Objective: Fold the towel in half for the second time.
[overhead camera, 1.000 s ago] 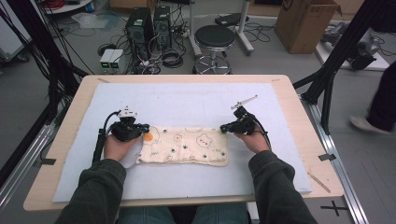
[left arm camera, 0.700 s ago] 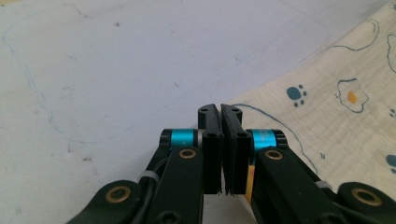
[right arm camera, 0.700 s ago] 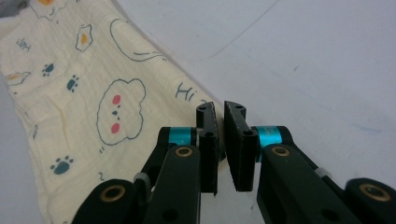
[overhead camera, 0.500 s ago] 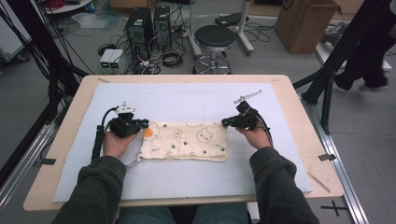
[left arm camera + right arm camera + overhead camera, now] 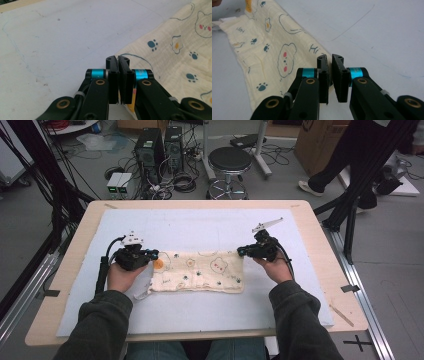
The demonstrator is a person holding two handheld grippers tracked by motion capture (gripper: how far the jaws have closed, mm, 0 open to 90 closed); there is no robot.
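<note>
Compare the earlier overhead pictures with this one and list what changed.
Little changed. The left gripper and right gripper sit at the far corners of the cream cloth, about where they were, both shut on its edge. The person beyond the table walked left. The cloth stayed flat on the white mat.

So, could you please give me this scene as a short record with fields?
work: folded cream cloth with bear and paw prints lying flat on the white mat
left gripper: jaws shut, at the cloth's left far corner
right gripper: jaws shut on the cloth's right far corner
surface: light wooden table
</note>
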